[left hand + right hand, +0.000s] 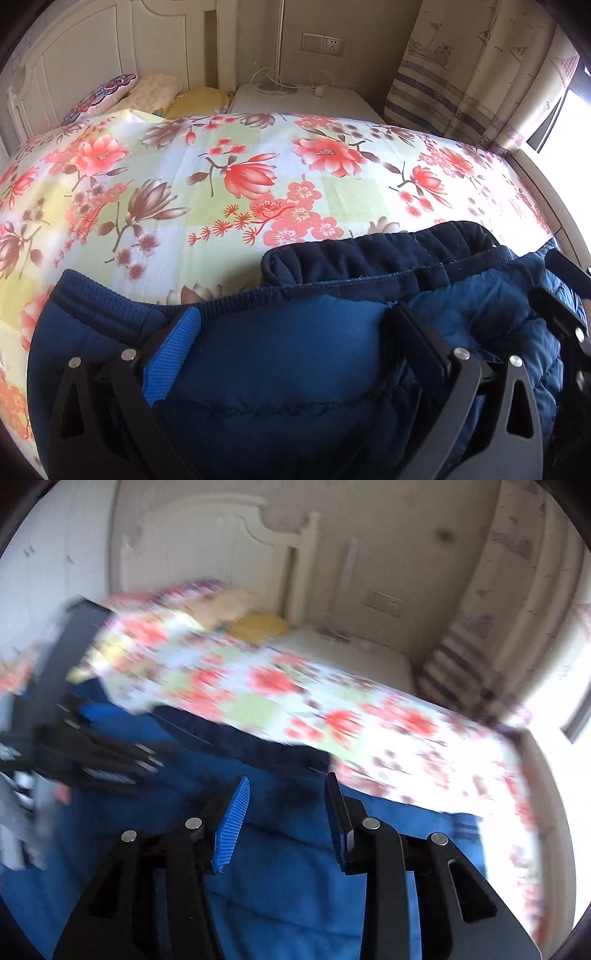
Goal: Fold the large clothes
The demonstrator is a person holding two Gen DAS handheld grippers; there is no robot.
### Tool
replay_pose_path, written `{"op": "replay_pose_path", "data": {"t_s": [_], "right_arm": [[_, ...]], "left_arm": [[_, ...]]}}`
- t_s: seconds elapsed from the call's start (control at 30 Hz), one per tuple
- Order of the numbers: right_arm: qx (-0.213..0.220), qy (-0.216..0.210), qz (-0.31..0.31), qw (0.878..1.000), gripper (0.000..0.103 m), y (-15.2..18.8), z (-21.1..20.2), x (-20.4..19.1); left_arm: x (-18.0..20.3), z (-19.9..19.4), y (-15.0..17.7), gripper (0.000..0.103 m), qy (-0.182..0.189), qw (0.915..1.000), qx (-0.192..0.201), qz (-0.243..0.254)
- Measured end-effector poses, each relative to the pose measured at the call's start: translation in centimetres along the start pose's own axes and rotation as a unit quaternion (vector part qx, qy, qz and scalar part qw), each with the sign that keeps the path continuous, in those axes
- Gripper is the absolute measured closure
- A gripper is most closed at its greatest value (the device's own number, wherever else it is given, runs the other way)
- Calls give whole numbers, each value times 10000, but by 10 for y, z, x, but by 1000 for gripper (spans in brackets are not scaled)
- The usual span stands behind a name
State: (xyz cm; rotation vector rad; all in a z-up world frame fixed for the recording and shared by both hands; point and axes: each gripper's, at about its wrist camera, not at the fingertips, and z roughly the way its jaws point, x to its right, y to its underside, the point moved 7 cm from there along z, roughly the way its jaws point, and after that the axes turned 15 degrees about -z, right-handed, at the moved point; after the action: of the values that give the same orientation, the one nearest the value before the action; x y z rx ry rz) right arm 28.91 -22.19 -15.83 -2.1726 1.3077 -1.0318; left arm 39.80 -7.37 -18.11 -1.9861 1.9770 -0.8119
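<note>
**A:** Start at your left gripper (291,325). What do its jaws have?

**B:** They stand wide apart, one on each side of a puffy fold of the blue jacket (295,369). Your blue pad (173,354) lies against the cloth on the left and the black finger (421,339) against it on the right; the padding bulges up between them. Whether they press on it or only straddle it, I cannot tell.

**A:** And your right gripper (288,805)?

**B:** Its jaws are parted with a clear gap, and nothing is clamped. The jacket (295,886) lies below them, seen through the gap. The view is smeared by motion.

**A:** Where does the jacket sit?

**B:** On the near edge of the bed, on the flowered sheet (221,177). Its ribbed hem (110,295) faces the middle of the bed, and a darker navy collar or lining (369,254) is bunched just beyond the fold at your left gripper.

**A:** Do the two tools see each other?

**B:** Yes. In the left view, the right gripper shows at the right edge, over the jacket. In the right view, the left gripper is a dark blur (92,753) at left.

**A:** Farther out?

**B:** Pillows (147,92) at a white headboard (92,48), a white bedside table (303,99) with a cable, a wall socket (322,43), and a striped curtain (480,74) by the bright window.
</note>
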Motion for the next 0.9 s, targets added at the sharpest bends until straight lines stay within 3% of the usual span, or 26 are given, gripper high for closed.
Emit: {"op": "replay_pose_path", "data": {"t_s": [0.03,0.07,0.13,0.2,0.27,0.33,0.37,0.43,0.5,0.57,0.63,0.67,0.7,0.77,0.9], "right_arm": [[-348,-108,15,9993,66,14,13,9],[-478,-659,327,9961,66,26,25,17],[-411,-1124,978,9880,66,35,30,38],[-335,-971,1181,9877,66,39,24,58],[-332,-338,1434,9885,66,52,14,91],[-628,36,1779,9820,64,75,20,117],[-895,-43,2067,9743,63,92,29,127],[-999,-212,2246,9691,63,102,31,129],[-840,214,1908,9778,62,83,11,124],[-340,102,1494,9881,59,49,-12,101],[-63,-47,873,9961,40,17,-22,69],[0,-122,620,9980,25,7,-19,53],[-9,-261,348,9991,21,0,-10,36],[-736,-474,91,9961,21,20,36,11],[-639,-698,446,9945,20,33,36,19]], "left_arm": [[0,-4,0,2,18,10000,-1,-3],[1,-3,0,2,62,10000,-6,-12],[-1,-6,1,2,84,10000,-6,-25],[-1,-6,1,2,61,10000,-4,-15],[-1,-6,1,2,49,10000,-4,-7],[-1,-6,2,2,62,10000,-16,-22],[0,-6,2,2,70,10000,-19,-26],[-1,-6,2,2,65,10000,-17,-21],[-1,-5,2,2,47,10000,-21,-13],[-1,-5,2,2,32,10000,-17,-4],[-1,-6,2,2,26,10000,-10,-1],[-1,-6,2,2,26,10000,-9,1],[-1,-6,2,2,25,10000,-7,3],[-1,-7,2,2,57,10000,-10,-18],[-2,-8,2,2,59,10000,-4,-31]]}}
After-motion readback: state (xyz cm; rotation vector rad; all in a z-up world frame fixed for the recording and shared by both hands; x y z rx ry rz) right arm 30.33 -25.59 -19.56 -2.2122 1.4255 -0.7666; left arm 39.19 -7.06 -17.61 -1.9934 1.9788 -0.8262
